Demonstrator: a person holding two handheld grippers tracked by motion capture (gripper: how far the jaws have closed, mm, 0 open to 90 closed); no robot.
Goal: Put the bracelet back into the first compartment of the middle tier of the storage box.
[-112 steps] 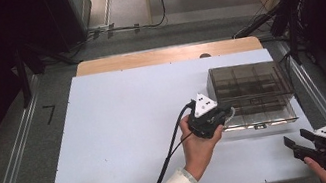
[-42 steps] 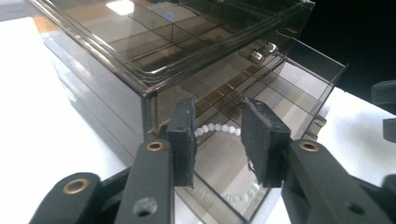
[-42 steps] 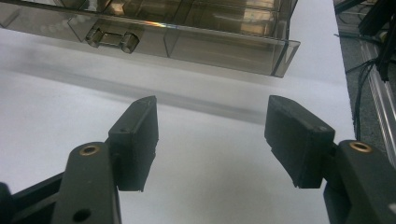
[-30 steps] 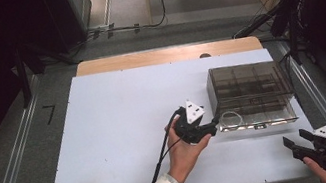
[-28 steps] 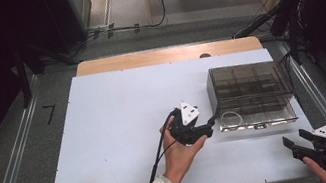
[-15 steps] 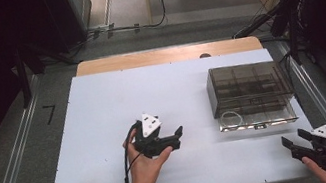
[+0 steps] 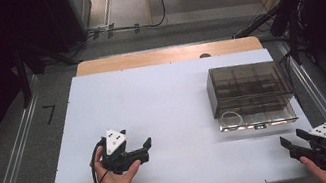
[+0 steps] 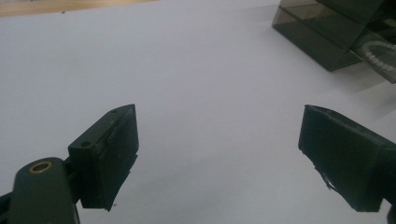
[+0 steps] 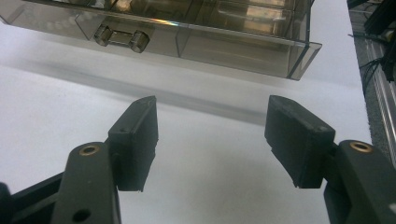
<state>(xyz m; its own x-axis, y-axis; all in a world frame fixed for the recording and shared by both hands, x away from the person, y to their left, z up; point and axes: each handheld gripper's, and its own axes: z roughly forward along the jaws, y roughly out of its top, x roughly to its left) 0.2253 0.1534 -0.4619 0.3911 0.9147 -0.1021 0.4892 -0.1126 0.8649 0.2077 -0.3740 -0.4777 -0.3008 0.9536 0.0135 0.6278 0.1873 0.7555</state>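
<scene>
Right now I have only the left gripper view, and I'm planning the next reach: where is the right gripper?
Observer: The right gripper sits over the near right corner of the table, just in front of the smoky box.
Operator: Is it holding anything?
Observer: No, its jaws stand open with nothing between them.
Operator: What does it face on the box?
Observer: A small latch on the box's front wall, up and left of the jaws in the right gripper view.

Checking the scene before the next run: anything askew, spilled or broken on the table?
Nothing spilled or broken. The smoky plastic box sits square on the white board, a white cable coiled in its front compartment. Both grippers are open and empty.
</scene>
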